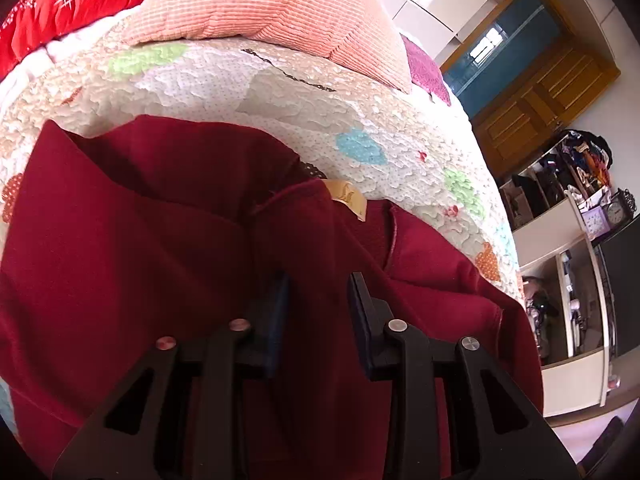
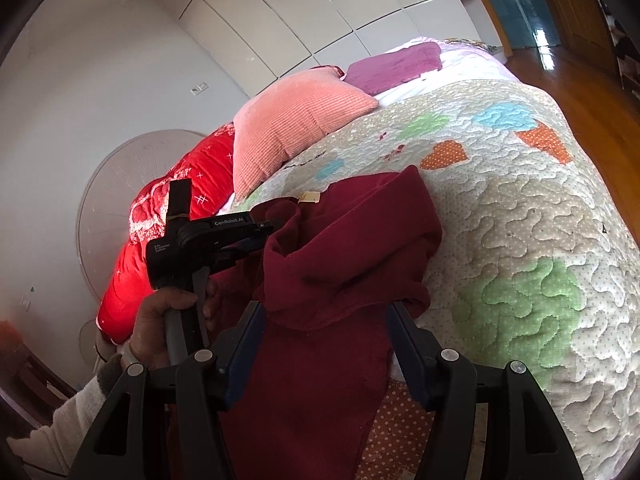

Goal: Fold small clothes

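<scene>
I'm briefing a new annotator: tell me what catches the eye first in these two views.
The dark red garment dominates, bunched on the patchwork quilt at the bed's near edge, a tan label showing at its collar. The left gripper and right gripper are both at its cloth. Behind it lies a salmon pillow, beside a bright red duvet.

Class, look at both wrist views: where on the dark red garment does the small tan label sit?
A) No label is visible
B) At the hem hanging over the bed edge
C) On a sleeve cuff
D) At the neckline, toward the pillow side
D: the tan label sits at the dark red garment's neck opening, toward the peach pillow.
</scene>
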A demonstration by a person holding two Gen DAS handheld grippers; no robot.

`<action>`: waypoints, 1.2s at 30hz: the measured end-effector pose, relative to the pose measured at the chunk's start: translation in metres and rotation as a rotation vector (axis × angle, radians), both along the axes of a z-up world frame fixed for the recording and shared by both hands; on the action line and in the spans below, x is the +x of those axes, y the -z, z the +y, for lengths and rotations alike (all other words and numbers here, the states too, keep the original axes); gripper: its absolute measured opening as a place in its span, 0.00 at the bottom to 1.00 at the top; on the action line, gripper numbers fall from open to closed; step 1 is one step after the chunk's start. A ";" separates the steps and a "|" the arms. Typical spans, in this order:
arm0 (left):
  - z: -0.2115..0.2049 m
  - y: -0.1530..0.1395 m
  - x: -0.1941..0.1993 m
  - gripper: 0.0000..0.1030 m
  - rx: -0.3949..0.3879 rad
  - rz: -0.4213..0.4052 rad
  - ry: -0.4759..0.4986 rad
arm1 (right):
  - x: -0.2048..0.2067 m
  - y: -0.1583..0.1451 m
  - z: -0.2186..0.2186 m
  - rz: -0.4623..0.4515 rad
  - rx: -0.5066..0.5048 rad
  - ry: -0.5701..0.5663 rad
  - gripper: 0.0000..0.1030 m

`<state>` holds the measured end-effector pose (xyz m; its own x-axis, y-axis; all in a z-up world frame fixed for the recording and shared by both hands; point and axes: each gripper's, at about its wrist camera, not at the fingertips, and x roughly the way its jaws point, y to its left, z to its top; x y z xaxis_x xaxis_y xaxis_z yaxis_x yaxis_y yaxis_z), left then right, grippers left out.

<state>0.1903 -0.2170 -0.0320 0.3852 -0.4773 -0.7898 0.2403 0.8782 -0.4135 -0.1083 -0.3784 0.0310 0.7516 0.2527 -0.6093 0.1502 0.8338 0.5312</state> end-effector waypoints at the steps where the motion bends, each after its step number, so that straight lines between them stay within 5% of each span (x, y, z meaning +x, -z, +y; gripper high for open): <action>1: 0.003 -0.001 -0.001 0.16 0.015 -0.010 -0.002 | -0.001 -0.001 0.000 -0.002 -0.001 -0.002 0.59; 5: 0.019 -0.005 -0.007 0.17 0.020 -0.008 -0.019 | 0.000 0.002 0.003 -0.007 0.008 -0.011 0.59; 8: 0.023 0.004 -0.002 0.37 -0.013 0.054 -0.039 | 0.005 0.007 0.004 0.008 0.033 -0.011 0.60; 15: 0.006 0.008 0.000 0.47 -0.004 0.023 -0.052 | 0.007 0.008 0.005 0.013 0.025 -0.020 0.60; 16: 0.001 0.006 0.000 0.44 0.018 0.007 -0.036 | 0.006 0.007 0.003 0.011 0.024 -0.013 0.60; 17: -0.002 0.004 -0.002 0.18 0.030 -0.007 -0.018 | 0.005 0.006 0.001 0.008 0.022 -0.002 0.60; 18: -0.004 0.002 -0.003 0.07 0.029 -0.005 0.007 | 0.004 0.005 -0.002 0.004 0.020 0.011 0.60; 24: 0.072 -0.068 -0.015 0.08 -0.154 -0.178 -0.124 | 0.011 -0.006 -0.012 -0.015 -0.022 0.050 0.60; 26: 0.104 -0.080 -0.024 0.08 -0.149 -0.231 -0.188 | 0.019 -0.007 -0.013 -0.019 -0.057 0.061 0.60; 31: 0.124 -0.046 -0.035 0.08 -0.059 -0.182 -0.178 | 0.063 0.003 -0.021 0.063 -0.154 0.138 0.60; 36: 0.115 -0.027 -0.040 0.08 -0.054 -0.159 -0.165 | 0.110 0.027 -0.036 0.176 -0.145 0.158 0.60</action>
<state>0.1506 -0.1016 -0.0053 0.5790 -0.4373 -0.6881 0.1614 0.8888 -0.4290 0.0017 -0.4145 0.0036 0.6542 0.0409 -0.7552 0.3641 0.8582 0.3619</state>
